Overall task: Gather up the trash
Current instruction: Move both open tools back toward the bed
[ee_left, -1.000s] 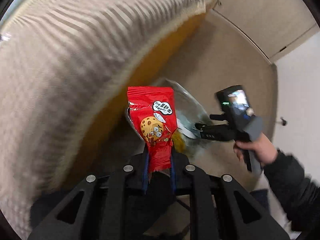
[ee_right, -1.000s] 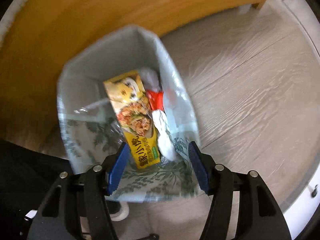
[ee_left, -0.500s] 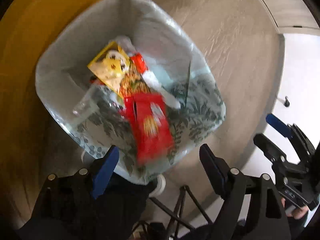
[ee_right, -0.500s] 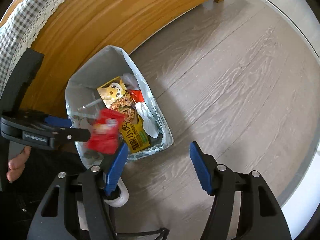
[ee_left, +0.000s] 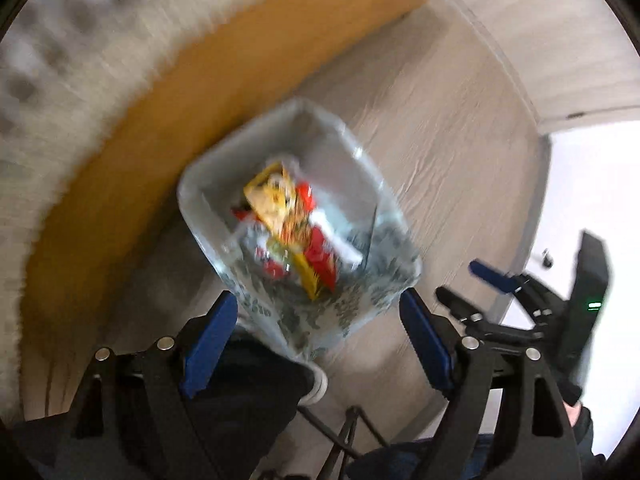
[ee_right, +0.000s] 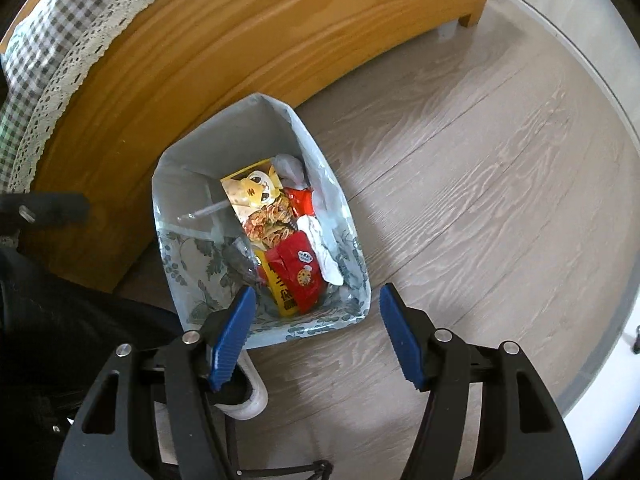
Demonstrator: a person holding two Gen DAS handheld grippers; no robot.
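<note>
A bin lined with a leaf-print bag stands on the floor against a wooden bed frame. Inside, a red cookie packet lies on a yellow snack packet, among white wrappers. My right gripper hangs above the bin's near edge, open, with nothing between its blue pads. In the blurred left wrist view the same bin and red packet show below my left gripper, which is open and holds nothing. The right gripper appears at the right there.
The wooden bed frame with a checked, lace-edged cloth runs behind the bin. Grey wood floor spreads to the right. A white rounded object and a person's dark clothing sit at the near left.
My left gripper's jaws went from shut on the red cookie packet to open, and the packet dropped into the bin. The right gripper rose away from the bin.
</note>
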